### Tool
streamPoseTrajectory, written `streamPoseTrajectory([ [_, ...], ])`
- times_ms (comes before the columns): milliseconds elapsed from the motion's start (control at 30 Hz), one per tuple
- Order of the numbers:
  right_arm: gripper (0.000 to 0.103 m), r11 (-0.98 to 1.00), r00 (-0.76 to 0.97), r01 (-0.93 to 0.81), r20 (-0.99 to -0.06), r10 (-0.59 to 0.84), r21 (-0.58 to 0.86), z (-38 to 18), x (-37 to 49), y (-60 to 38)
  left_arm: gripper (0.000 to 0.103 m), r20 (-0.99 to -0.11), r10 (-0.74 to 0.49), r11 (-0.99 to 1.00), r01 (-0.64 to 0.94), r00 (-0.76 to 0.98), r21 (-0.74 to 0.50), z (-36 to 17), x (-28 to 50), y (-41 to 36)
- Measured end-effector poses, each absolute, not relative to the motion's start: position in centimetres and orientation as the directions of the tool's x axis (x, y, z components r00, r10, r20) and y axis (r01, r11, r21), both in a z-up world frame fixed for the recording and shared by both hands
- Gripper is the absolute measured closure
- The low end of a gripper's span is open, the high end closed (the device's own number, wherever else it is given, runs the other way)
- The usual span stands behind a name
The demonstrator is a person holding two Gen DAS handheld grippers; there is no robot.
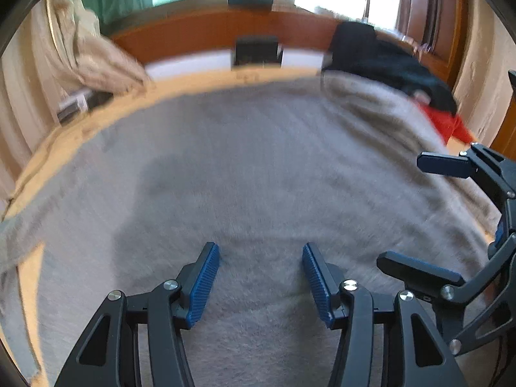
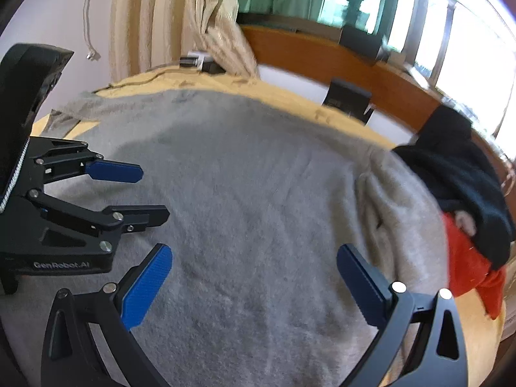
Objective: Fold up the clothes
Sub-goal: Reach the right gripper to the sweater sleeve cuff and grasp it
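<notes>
The grey garment [image 2: 245, 219] lay spread flat over the yellow table [image 2: 290, 100], its far edge near the table's rim. Both the left gripper [image 1: 261, 277] and right gripper [image 2: 254, 283] hovered released above it, nothing between jaws. A black and red pile [image 2: 464, 200] crowded the right edge.

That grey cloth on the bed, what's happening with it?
A person holds two grippers over a grey garment spread flat on a yellow-covered bed. The left gripper and the right gripper are both open and empty, with no fabric pinched. A black garment and a red one lie piled at the side.
</notes>
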State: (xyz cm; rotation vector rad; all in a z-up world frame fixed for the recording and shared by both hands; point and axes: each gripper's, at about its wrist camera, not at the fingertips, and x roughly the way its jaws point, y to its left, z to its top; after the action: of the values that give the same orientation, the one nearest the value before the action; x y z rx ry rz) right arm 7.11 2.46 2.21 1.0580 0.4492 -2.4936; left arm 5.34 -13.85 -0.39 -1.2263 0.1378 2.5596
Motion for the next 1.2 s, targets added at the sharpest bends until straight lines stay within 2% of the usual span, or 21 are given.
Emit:
streamPoseTrajectory([
  [33, 0.001, -0.866, -0.611, 0.482, -0.758, -0.227, -0.129, 1.6, 6.8, 2.3, 0.035, -0.778, 0.226, -0.951, -0.305, -0.586, -0.047, -0.6, 5.2, -13.9],
  [133, 0.001, -0.856, -0.541, 0.511, -0.804, -0.249, -0.079, 0.4, 6.1, 2.5, 0.025, -0.788, 0.235, -0.950, -0.307, -0.569, -0.061, -0.8, 5.0, -13.9],
  [233, 0.001, -0.852, -0.493, 0.524, -0.819, -0.294, -0.010, 0.2, 5.6, 3.5, 0.022, -0.792, 0.238, -0.944, -0.326, -0.562, -0.053, -0.9, 5.1, -13.6],
  [367, 0.001, -0.831, -0.476, 0.557, -0.824, -0.307, -0.012, 0.2, 6.6, 4.4, 0.019, -0.791, 0.269, -0.936, -0.343, -0.549, -0.081, -0.9, 5.0, -13.9],
  [500, 0.001, -0.837, -0.486, 0.547, -0.817, -0.310, -0.008, 0.2, 8.2, 6.1, 0.017, -0.797, 0.251, -0.936, -0.349, -0.549, -0.054, -1.0, 4.9, -13.6],
  [700, 0.001, -0.891, -0.634, 0.453, -0.702, -0.326, 0.005, 3.3, 14.7, 12.0, 0.017, -0.796, 0.255, -0.935, -0.349, -0.548, -0.059, -0.9, 4.9, -13.8],
  [833, 0.001, -0.950, -0.706, 0.309, -0.680, -0.201, -0.040, 4.4, 19.2, 18.3, 0.017, -0.798, 0.247, -0.936, -0.350, -0.549, -0.049, -1.0, 4.9, -13.6],
  [1000, 0.001, -0.992, -0.693, 0.091, -0.721, -0.004, -0.082, 3.7, 24.4, 26.5, 0.017, -0.799, 0.241, -0.936, -0.350, -0.551, -0.042, -1.0, 5.0, -13.5],
  [1200, 0.006, -0.997, -0.660, -0.003, -0.749, 0.059, -0.076, 2.8, 26.4, 29.7, 0.017, -0.799, 0.243, -0.936, -0.349, -0.550, -0.044, -1.0, 4.9, -13.5],
])
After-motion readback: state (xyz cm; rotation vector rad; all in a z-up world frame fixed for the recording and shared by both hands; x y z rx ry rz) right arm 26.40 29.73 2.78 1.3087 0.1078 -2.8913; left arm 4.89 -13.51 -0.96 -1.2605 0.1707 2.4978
